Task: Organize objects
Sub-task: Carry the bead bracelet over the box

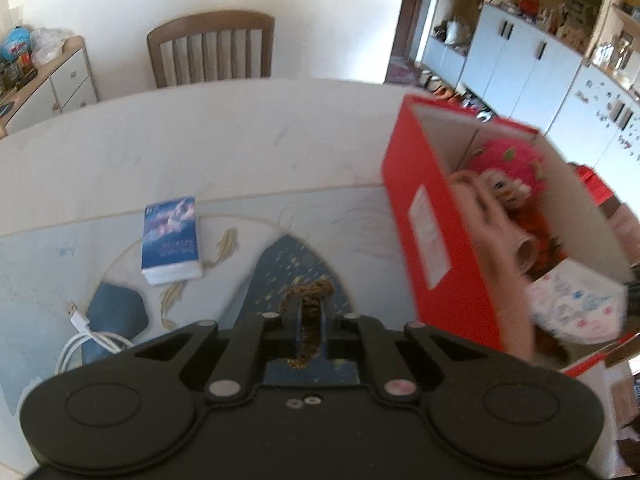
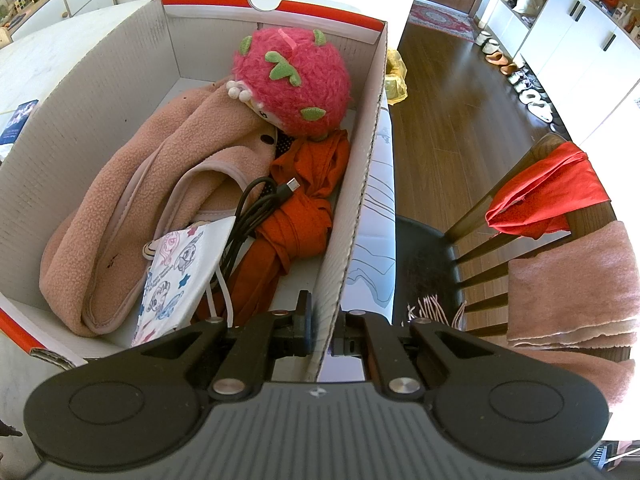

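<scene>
My left gripper (image 1: 311, 320) is shut on a small brown-gold ring-like thing (image 1: 310, 292) and holds it above the table mat. The red box (image 1: 436, 220) stands to its right, tilted and blurred. My right gripper (image 2: 320, 328) is shut on the box's right wall (image 2: 352, 200). Inside the box lie a pink plush doll (image 2: 292, 80), a tan fleece garment (image 2: 160, 184), an orange cloth (image 2: 300, 216), a black cable (image 2: 256, 208) and a printed pouch (image 2: 180, 268).
A blue tissue pack (image 1: 170, 240) and a white USB cable (image 1: 86, 332) lie on the table mat at the left. A wooden chair (image 1: 210, 48) stands behind the table. Another chair (image 2: 532, 216) with red and pink cloths stands to the right of the box.
</scene>
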A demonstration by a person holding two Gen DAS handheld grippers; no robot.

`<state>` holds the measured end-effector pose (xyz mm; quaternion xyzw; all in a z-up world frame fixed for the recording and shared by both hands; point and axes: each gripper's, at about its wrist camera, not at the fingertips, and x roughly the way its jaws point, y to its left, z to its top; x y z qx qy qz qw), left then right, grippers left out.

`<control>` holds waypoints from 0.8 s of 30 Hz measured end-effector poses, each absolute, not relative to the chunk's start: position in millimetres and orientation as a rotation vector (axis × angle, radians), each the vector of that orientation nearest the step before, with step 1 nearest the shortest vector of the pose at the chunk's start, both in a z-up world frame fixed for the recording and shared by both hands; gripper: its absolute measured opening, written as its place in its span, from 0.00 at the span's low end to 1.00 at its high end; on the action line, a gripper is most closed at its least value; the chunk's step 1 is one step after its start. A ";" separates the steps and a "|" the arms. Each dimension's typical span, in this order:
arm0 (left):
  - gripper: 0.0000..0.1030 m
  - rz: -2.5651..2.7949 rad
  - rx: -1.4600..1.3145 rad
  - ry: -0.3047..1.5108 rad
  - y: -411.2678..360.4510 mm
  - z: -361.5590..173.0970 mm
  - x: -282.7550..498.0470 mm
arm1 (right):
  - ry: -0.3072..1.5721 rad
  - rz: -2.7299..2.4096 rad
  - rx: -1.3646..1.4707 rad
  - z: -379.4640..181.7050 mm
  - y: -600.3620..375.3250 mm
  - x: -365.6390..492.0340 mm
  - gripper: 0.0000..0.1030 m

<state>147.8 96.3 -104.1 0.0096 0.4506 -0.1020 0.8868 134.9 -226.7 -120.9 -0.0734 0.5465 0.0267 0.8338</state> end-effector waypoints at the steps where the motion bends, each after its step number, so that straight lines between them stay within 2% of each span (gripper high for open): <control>1: 0.05 -0.224 0.019 0.923 93.9 -97.7 146.7 | 1.158 0.056 -0.155 -121.0 -227.2 134.6 0.06; 12: 0.05 -0.395 0.088 0.785 48.7 -33.0 138.7 | 1.158 0.057 -0.155 -120.1 -226.0 134.6 0.06; 24: 0.05 -0.567 0.164 0.706 -10.9 -9.7 141.7 | 1.158 0.058 -0.156 -120.0 -226.4 134.0 0.06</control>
